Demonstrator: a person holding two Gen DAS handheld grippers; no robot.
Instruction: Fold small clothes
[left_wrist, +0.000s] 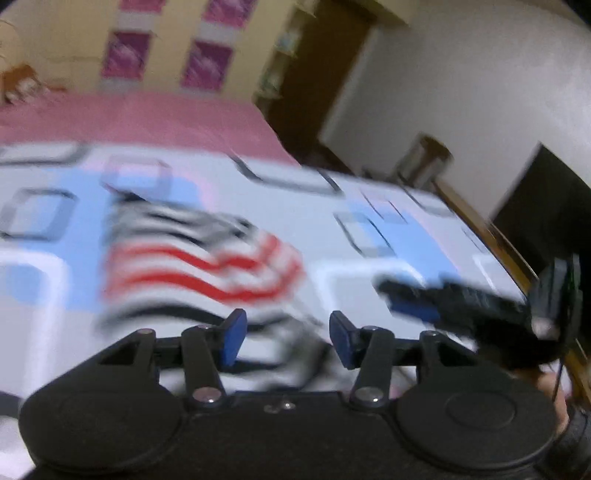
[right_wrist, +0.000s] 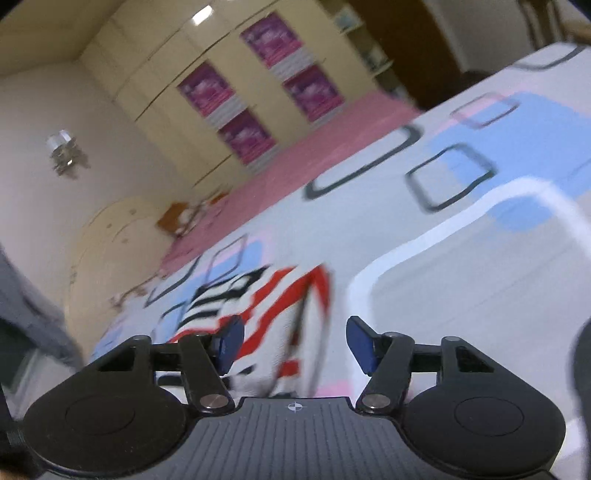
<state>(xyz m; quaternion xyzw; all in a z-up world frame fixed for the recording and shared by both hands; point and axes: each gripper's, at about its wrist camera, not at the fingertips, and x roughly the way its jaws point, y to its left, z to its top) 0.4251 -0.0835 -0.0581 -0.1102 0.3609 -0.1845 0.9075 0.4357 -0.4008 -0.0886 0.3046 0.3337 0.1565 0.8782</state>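
Observation:
A small garment (left_wrist: 199, 266) striped in red, black and white lies on the patterned bedsheet (left_wrist: 332, 206), blurred in both views. In the left wrist view my left gripper (left_wrist: 288, 339) hovers just in front of the garment's near edge, its blue pads (left_wrist: 234, 339) apart and gripping nothing. The right gripper (left_wrist: 406, 299) shows as a blur off to the right over the sheet. In the right wrist view the garment (right_wrist: 280, 295) lies ahead and slightly left of my right gripper (right_wrist: 295, 347), which stands open with cloth visible behind the gap, not pinched.
The sheet (right_wrist: 443, 258) covers the bed, with a pink cover (left_wrist: 147, 118) beyond it. A cream wardrobe with purple posters (right_wrist: 258, 85) stands at the far side. A brown door (left_wrist: 314, 74), a dark screen (left_wrist: 546, 199) and the bed's wooden edge (left_wrist: 498, 236) lie to the right.

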